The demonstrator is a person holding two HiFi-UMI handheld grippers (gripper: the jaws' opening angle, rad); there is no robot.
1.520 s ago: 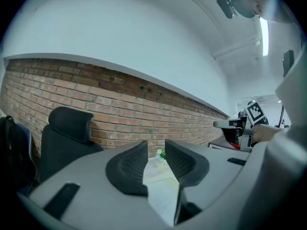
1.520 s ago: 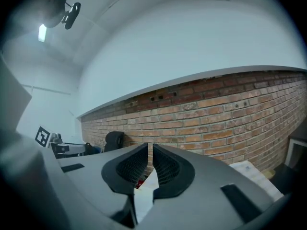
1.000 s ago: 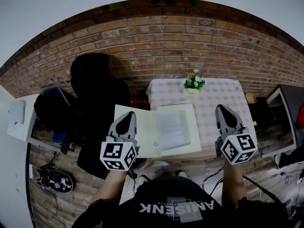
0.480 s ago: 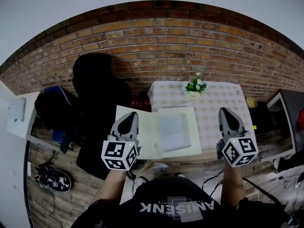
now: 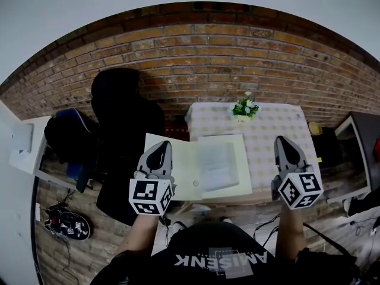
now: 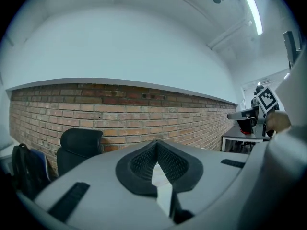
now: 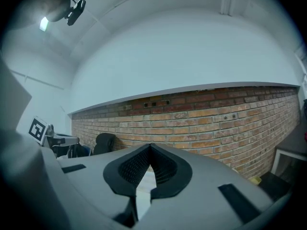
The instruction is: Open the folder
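A pale yellow folder [image 5: 178, 170] lies spread open on the table's near left part, its left flap hanging past the table edge. White sheets [image 5: 217, 164] rest on its right half. My left gripper [image 5: 159, 149] is held level over the folder's left flap, jaws shut with nothing between them. My right gripper [image 5: 282, 142] hovers over the table's right side, well apart from the folder, shut and empty too. In the left gripper view the gripper [image 6: 156, 145] points at the brick wall; the right gripper [image 7: 150, 150] does the same in its own view.
The table [image 5: 267, 129] has a checked cloth and a small flower pot [image 5: 243, 108] at its far edge. A black office chair [image 5: 122, 120] stands left of it, a dark bag [image 5: 66, 136] further left. A second desk [image 5: 356, 141] sits at the right. A brick wall [image 5: 208, 58] runs behind.
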